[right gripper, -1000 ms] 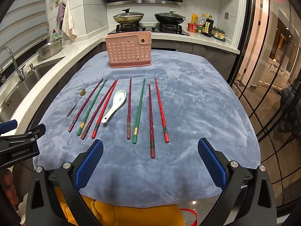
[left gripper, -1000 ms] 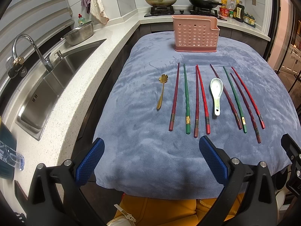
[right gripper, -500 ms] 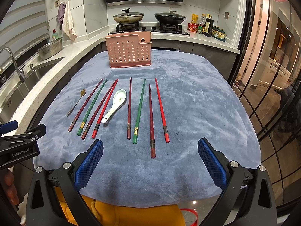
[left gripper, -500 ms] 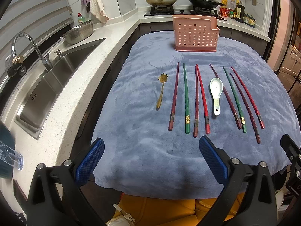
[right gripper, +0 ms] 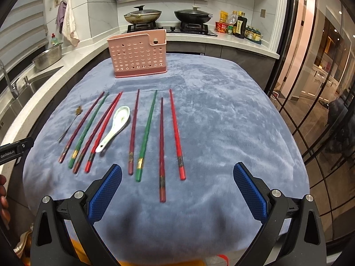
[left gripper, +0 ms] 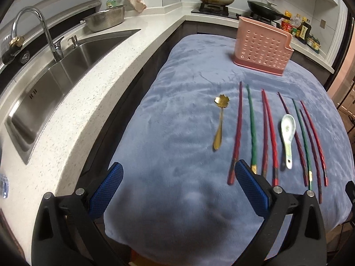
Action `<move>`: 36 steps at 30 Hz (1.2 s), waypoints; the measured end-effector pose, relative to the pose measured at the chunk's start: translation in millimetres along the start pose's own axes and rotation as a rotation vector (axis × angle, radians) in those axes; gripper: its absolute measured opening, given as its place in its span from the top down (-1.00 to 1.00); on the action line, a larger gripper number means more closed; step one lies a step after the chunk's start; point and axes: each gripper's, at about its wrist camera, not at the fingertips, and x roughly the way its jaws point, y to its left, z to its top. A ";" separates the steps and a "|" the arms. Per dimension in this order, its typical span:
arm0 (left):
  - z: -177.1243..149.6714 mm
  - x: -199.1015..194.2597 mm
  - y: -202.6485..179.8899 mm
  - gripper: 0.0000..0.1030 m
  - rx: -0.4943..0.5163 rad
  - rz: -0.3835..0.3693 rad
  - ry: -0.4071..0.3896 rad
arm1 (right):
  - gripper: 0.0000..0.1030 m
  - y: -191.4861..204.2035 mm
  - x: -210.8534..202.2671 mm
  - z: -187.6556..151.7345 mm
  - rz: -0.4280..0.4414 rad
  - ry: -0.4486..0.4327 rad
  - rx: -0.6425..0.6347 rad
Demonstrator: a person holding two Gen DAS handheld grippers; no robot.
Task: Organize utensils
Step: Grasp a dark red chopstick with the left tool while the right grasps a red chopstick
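Several red, dark red and green chopsticks (right gripper: 145,133) lie side by side on the blue-grey cloth (right gripper: 221,122). A white ceramic spoon (right gripper: 115,126) lies among them, and a small gold spoon (left gripper: 219,124) lies to their left. A pink perforated utensil holder (right gripper: 138,55) stands upright at the far end; it also shows in the left wrist view (left gripper: 261,46). My left gripper (left gripper: 177,190) is open and empty over the near left of the cloth. My right gripper (right gripper: 177,190) is open and empty over the near edge, just short of the chopstick ends.
A steel sink (left gripper: 55,75) with a tap (left gripper: 44,28) sits in the white counter on the left. A metal colander (left gripper: 104,20), two pans on the hob (right gripper: 193,16) and bottles (right gripper: 239,25) are at the back. Glass doors (right gripper: 321,88) stand on the right.
My left gripper has moved forward and turned left, so the utensils now sit to its right. My right gripper has edged forward toward the chopsticks. Nothing on the cloth has moved.
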 end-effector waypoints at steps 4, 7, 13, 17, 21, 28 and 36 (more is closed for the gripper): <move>12.1 18.5 -2.4 -0.86 0.010 -0.023 0.009 | -0.87 -8.4 22.6 8.1 0.006 0.024 0.029; 19.6 32.6 -7.0 -0.86 0.019 -0.042 0.025 | -0.87 -13.6 39.3 13.2 0.015 0.044 0.047; 30.5 54.5 -21.3 -0.67 0.057 -0.080 0.048 | -0.54 -15.2 69.9 25.8 0.032 0.075 0.051; 33.3 68.8 -28.2 -0.49 0.062 -0.113 0.088 | -0.17 -12.9 92.0 31.8 0.055 0.111 0.049; 34.3 77.0 -30.9 -0.32 0.070 -0.128 0.108 | 0.18 -9.9 109.0 31.8 0.075 0.150 0.046; 32.5 87.1 -28.7 0.04 0.055 -0.161 0.137 | 0.50 -8.7 121.9 24.5 0.088 0.192 0.039; 27.6 86.3 -31.0 0.77 0.081 -0.205 0.138 | 0.82 -1.9 116.7 17.1 0.092 0.189 -0.003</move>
